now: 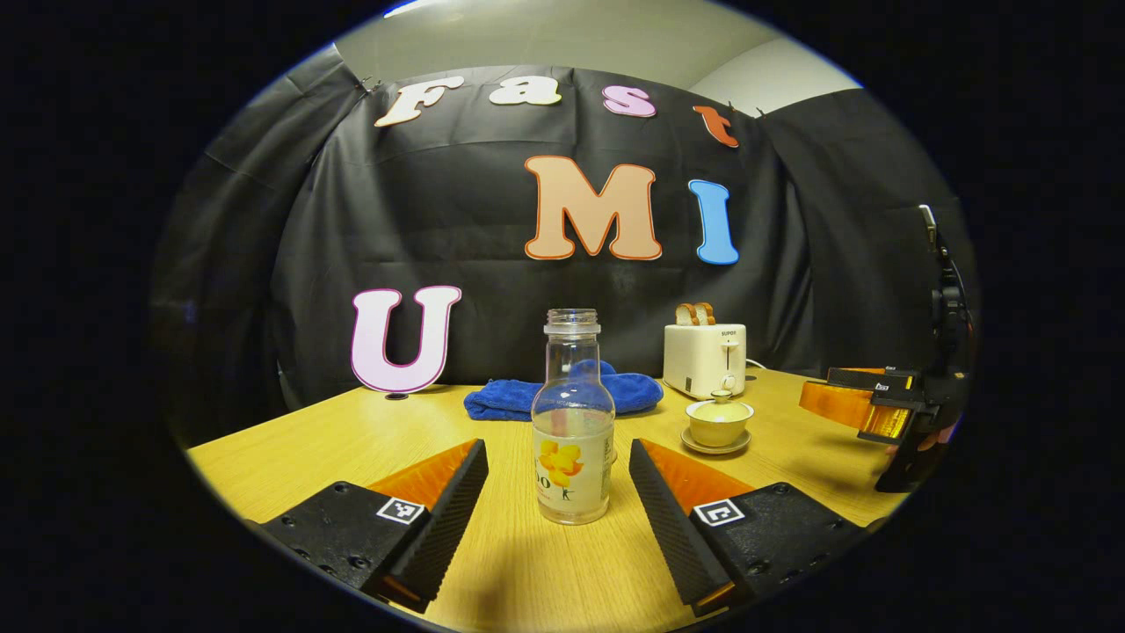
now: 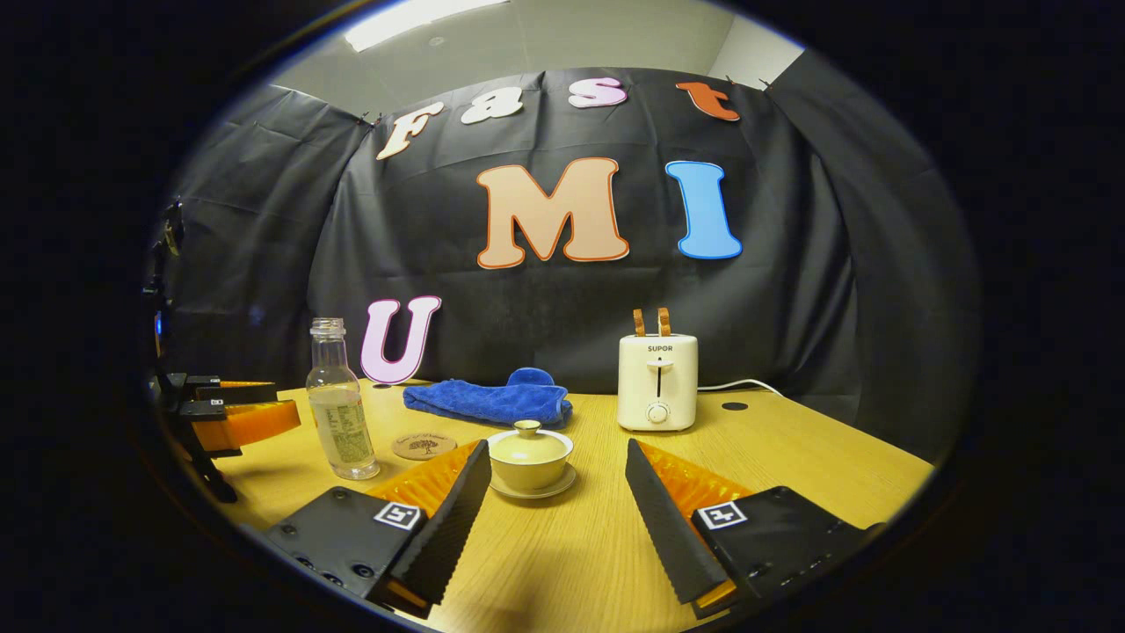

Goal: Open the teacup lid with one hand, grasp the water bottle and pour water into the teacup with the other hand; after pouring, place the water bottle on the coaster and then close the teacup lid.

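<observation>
While nothing is being held yet, the scene reads like this:

Step in hand: both grippers are lining up on their targets; I judge the task to be at its very start, with the lid not yet lifted.

Left gripper (image 1: 555,462): standing spread wide and empty, its fingers flanking the water bottle (image 1: 573,422) without touching it.

Right gripper (image 2: 556,466): also released and holding nothing, pointing at the teacup (image 2: 529,466) that is sitting between and just beyond its fingertips.

Water bottle: standing upright and uncapped on the table (image 1: 352,431), with a little water showing in it.

Teacup: resting on its saucer, well to the right of the bottle, with the lid (image 2: 528,444) on and its small knob up.

Coaster (image 2: 424,446): lying flat just beside the bottle, between it and the teacup, bare.

Background: a blue cloth (image 2: 489,400) and a toaster (image 2: 657,381) are sitting well behind, out of the way.

Next move, as I judge it: the right gripper is needing to come down over the knob and pinch it squarely, while the left is needing to ease forward until the bottle's body is sitting deep between its fingers before closing.
</observation>
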The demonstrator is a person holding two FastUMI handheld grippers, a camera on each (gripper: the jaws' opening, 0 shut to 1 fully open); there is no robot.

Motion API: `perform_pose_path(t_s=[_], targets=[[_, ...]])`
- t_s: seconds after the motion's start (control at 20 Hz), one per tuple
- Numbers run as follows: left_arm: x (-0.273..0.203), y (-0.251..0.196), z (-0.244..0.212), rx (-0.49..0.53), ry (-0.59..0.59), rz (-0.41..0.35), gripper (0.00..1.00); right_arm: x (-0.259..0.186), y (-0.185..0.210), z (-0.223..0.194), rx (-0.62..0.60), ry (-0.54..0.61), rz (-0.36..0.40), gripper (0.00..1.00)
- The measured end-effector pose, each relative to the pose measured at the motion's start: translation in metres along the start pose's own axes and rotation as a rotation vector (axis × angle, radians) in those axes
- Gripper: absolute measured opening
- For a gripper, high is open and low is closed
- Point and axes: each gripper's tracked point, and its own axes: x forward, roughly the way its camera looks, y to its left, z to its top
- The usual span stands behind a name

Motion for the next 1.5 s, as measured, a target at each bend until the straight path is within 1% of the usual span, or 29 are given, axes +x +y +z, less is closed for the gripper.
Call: perform_pose_path(t_s=[0.3,0.45,0.5,0.6,0.75,0.85,0.95,1.0,1.1,1.15,1.2,1.25,1.35,1.4,1.5], targets=[[0.0,-0.001,-0.001,-0.001,0.0,-0.008,0.95,0.001,0.001,0.0,0.001,-0.001,0.004,0.95],[0.0,-0.001,-0.001,0.0,-0.001,-0.008,0.95,0.001,0.007,-0.001,0.002,0.005,0.034,0.97],[-0.001,-0.002,0.0,0.001,-0.002,-0.008,0.95,0.004,0.008,0.0,0.003,0.006,0.04,0.95],[-0.001,-0.001,0.0,0.0,-0.001,-0.008,0.94,0.01,0.013,-0.002,0.003,0.008,0.058,0.95],[0.0,-0.001,-0.001,0.0,0.001,-0.008,0.94,0.023,0.017,-0.004,0.003,0.011,0.07,0.95],[-0.001,-0.001,-0.001,0.0,0.0,-0.008,0.95,0.031,0.021,-0.004,0.003,0.012,0.076,0.99],[-0.002,-0.001,-0.001,0.0,-0.002,-0.008,0.95,0.041,0.024,-0.007,0.003,0.023,0.085,0.97],[-0.001,-0.001,0.0,0.0,-0.001,-0.008,0.92,0.046,0.026,-0.008,0.002,0.033,0.089,0.95],[0.0,-0.001,-0.001,0.0,0.0,-0.008,0.95,0.058,0.03,-0.012,-0.001,0.051,0.097,0.95],[0.0,-0.001,-0.001,-0.001,0.0,-0.008,0.95,0.064,0.032,-0.013,-0.003,0.059,0.099,0.97],[-0.001,-0.001,-0.001,-0.001,0.001,-0.008,0.95,0.069,0.033,-0.015,-0.004,0.068,0.1,0.95],[-0.001,-0.001,-0.001,-0.001,0.0,-0.008,0.95,0.077,0.034,-0.018,-0.006,0.081,0.1,0.97],[-0.001,-0.001,-0.001,-0.001,0.001,-0.008,0.95,0.089,0.035,-0.021,-0.013,0.104,0.098,0.97],[-0.001,-0.001,0.0,-0.001,0.0,-0.008,0.95,0.094,0.036,-0.022,-0.015,0.11,0.095,0.95],[0.0,-0.001,-0.001,-0.001,0.001,-0.008,0.95,0.104,0.037,-0.025,-0.012,0.12,0.086,0.97]])
